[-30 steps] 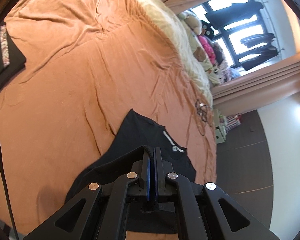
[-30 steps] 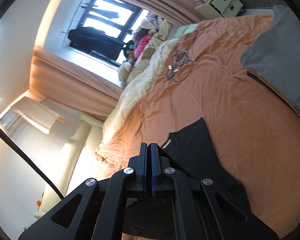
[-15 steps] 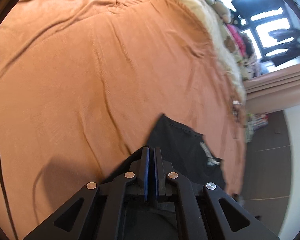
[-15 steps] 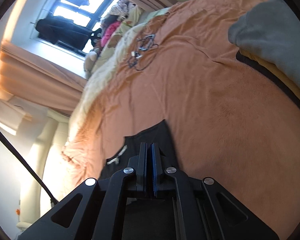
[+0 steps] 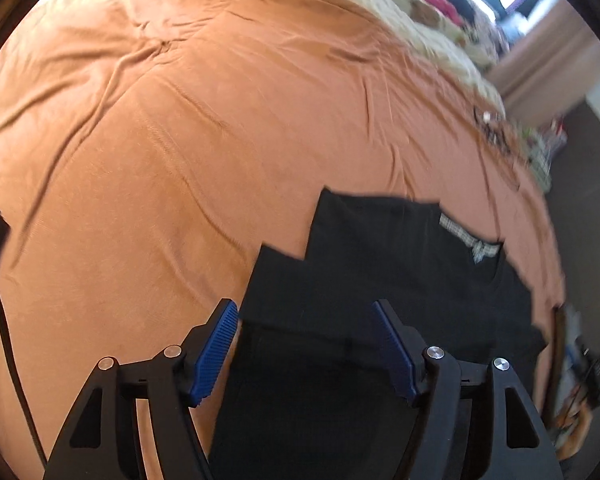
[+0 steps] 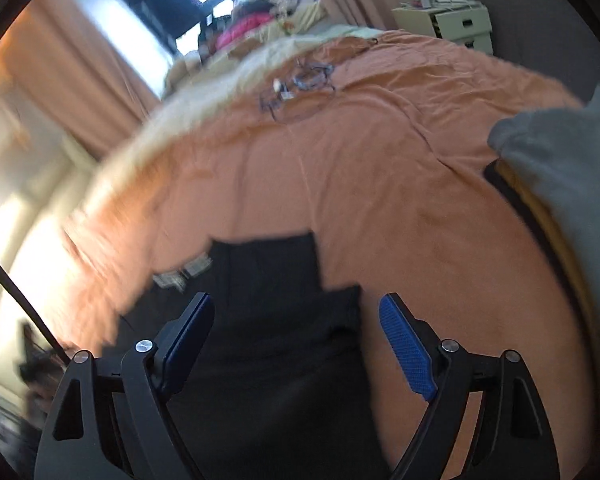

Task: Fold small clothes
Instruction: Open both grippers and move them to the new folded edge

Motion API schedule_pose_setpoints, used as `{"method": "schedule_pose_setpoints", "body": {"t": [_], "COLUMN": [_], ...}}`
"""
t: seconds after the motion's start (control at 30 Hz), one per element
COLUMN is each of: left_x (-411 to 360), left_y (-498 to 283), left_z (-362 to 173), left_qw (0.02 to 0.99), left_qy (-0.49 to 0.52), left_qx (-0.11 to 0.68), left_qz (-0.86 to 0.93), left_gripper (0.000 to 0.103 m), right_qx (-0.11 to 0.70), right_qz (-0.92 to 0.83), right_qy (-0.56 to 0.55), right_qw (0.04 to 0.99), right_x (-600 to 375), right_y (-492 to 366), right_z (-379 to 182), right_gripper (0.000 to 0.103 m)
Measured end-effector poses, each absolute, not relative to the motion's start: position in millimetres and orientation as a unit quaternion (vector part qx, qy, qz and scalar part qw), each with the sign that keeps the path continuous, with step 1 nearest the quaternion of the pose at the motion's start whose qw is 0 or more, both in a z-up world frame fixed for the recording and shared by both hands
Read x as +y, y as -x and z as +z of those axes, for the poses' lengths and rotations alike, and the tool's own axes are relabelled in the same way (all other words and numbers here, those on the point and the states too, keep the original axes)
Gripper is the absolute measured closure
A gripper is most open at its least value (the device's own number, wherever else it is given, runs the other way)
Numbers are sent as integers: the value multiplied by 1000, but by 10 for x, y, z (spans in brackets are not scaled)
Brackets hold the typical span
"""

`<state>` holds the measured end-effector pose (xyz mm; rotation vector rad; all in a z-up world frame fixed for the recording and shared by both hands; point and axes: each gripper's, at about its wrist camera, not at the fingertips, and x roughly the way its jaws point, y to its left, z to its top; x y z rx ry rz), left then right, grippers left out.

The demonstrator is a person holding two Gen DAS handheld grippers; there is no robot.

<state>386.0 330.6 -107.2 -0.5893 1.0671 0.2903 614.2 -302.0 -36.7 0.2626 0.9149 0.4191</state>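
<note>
The black T-shirt (image 5: 380,280) lies flat on the orange bedspread (image 5: 140,160), directly under and ahead of both pairs of tongs, and that is the relation the coming move depends on. The left tongs (image 5: 306,344) stand spread wide, having just been opening, with nothing pinched: their blue pads (image 5: 216,354) hang clear of the cloth, one over the shirt's outer edge where black meets orange, the other over the shirt's body. The right tongs (image 6: 296,340) are likewise parted wide, just opened and empty; one pad sits above the dark fabric, the other above bare bedspread just past the shirt's far edge.

From each pair the garment runs away forward: its long axis points roughly along the tongs' own line, hem end near, collar end far. The collar with its pale checked label (image 5: 470,242) lies ahead and toward the inner side in the left view; in the right view the same label (image 6: 188,272) shows blurred, ahead and to the inner side. A stepped edge on the outer side of each view suggests a sleeve or side already turned in.

Each hand sits over its own side of the shirt, neither plainly nearer. My judgement is that the next grasp calls for both to drop onto the near corners together. A grey pile (image 6: 560,152) lies well apart, beyond the right tongs.
</note>
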Motion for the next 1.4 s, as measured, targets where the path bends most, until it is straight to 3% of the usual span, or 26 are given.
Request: {"method": "schedule_pose_setpoints", "body": {"t": [0.33,0.7,1.4], "left_x": [2876,2772,3399], "left_y": [-3741,-3982,-4949], "left_z": [-1357,-1729,-1750], "left_qw": [791,771,787], "left_qy": [149,66,117], "left_qx": [579,614,561], "left_qz": [130,156,229], "left_gripper": [32,31,28], "right_qx": [467,491,464], "right_qz": [171,135,60], "right_qy": [65,174,127], "right_qw": [865,843,875], "right_x": [-2630,-2143,-1851], "right_y": [-5525,-5615,-6799], "right_z": [-305,-568,-730], "right_gripper": [19,19,19]}}
